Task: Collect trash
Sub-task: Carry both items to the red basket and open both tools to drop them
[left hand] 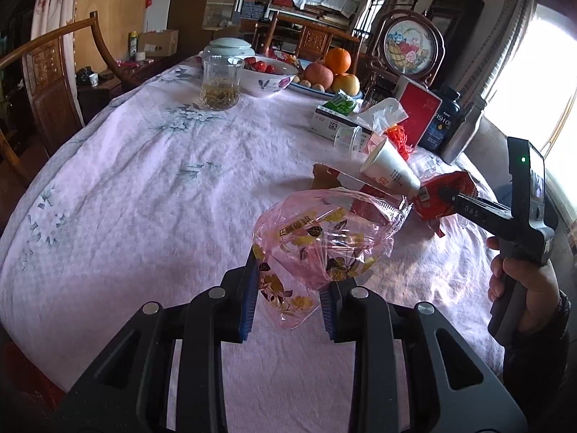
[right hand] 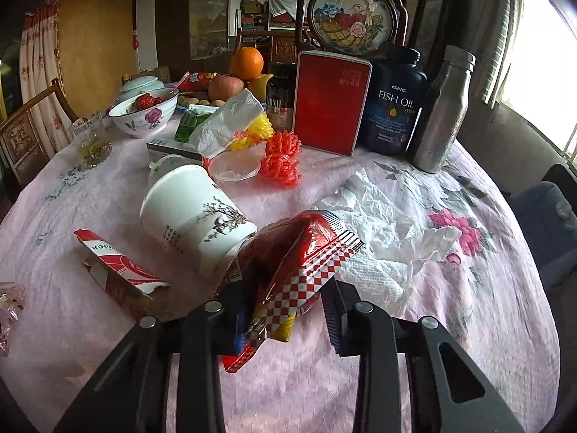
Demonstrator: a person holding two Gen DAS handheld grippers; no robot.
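Observation:
A clear pink plastic bag (left hand: 321, 241) with gold leaf print lies on the pink tablecloth, its near end between the fingers of my left gripper (left hand: 292, 296), whose jaws stand apart around it. My right gripper (right hand: 285, 310) has its jaws wide; a red checkered snack wrapper (right hand: 299, 256) sits between them against the left finger, also seen in the left wrist view (left hand: 445, 195). A white paper cup (right hand: 196, 220) lies on its side beside it. A torn red carton (right hand: 119, 274) and crumpled white tissue (right hand: 386, 238) lie nearby.
At the back stand a red box (right hand: 330, 104), a fish oil bottle (right hand: 395, 104), a steel bottle (right hand: 441, 112), a fruit plate (left hand: 328, 72), a flowered bowl (left hand: 268, 75), a glass jar (left hand: 220, 83), a tissue box (left hand: 339, 122) and orange netting (right hand: 281, 158). A wooden chair (left hand: 47, 75) stands left.

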